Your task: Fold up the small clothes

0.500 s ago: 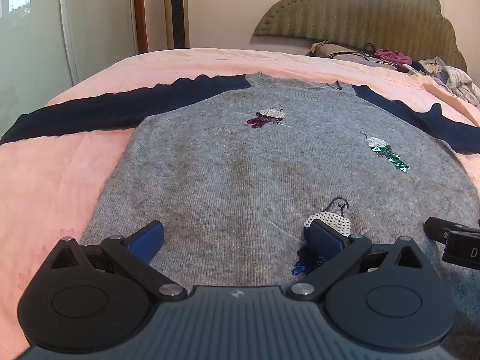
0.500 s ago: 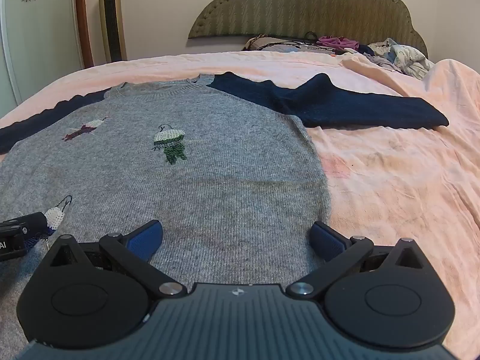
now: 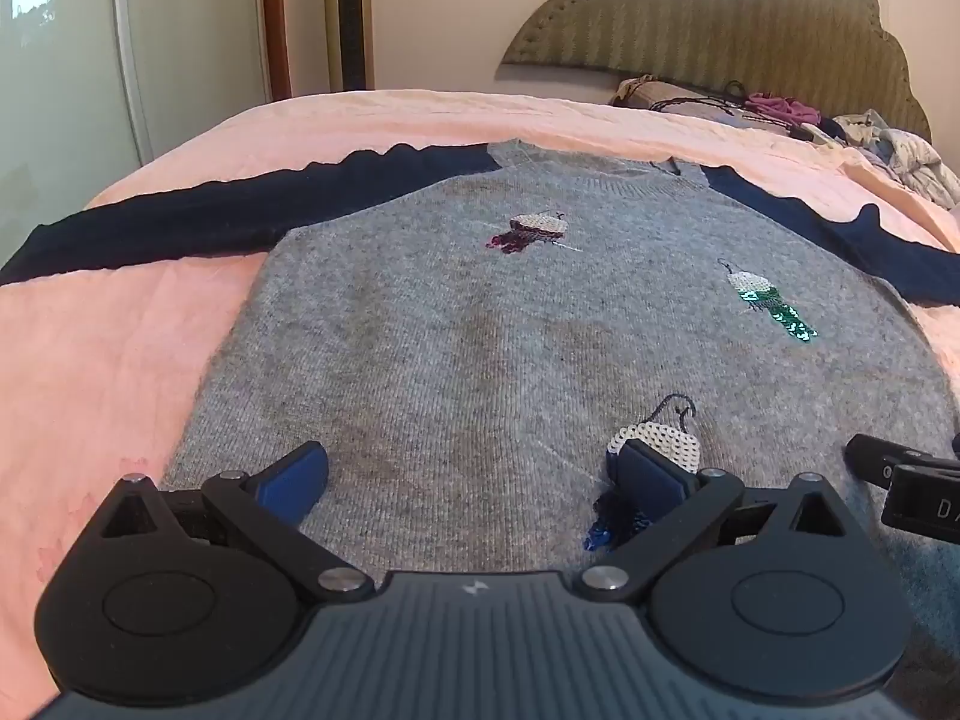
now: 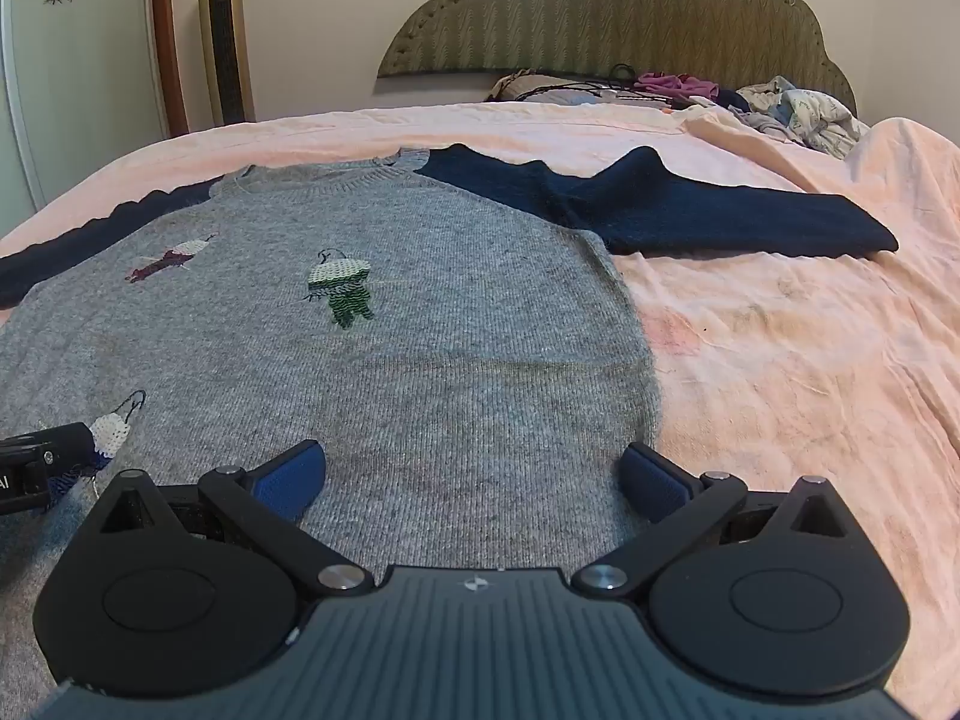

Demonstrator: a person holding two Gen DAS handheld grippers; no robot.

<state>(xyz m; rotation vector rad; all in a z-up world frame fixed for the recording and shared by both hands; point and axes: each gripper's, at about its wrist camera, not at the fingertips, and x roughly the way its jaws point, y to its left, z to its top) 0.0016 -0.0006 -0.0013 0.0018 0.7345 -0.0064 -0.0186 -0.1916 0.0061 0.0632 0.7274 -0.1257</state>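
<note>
A grey knitted sweater with navy sleeves and sequin motifs point(image 3: 480, 330) lies spread flat on the pink bedsheet point(image 3: 108, 372). The left gripper point(image 3: 468, 474) hovers over its hem, blue fingers spread wide, pinching nothing; a white sequin motif point(image 3: 660, 441) sits at 1 o'clock. The right gripper point(image 4: 474, 474) is likewise spread, the sweater's side edge at 3 o'clock

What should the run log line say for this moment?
grey knit sweater with navy sleeves: flat on pink bedsheet | left gripper: open | right gripper: open
</note>
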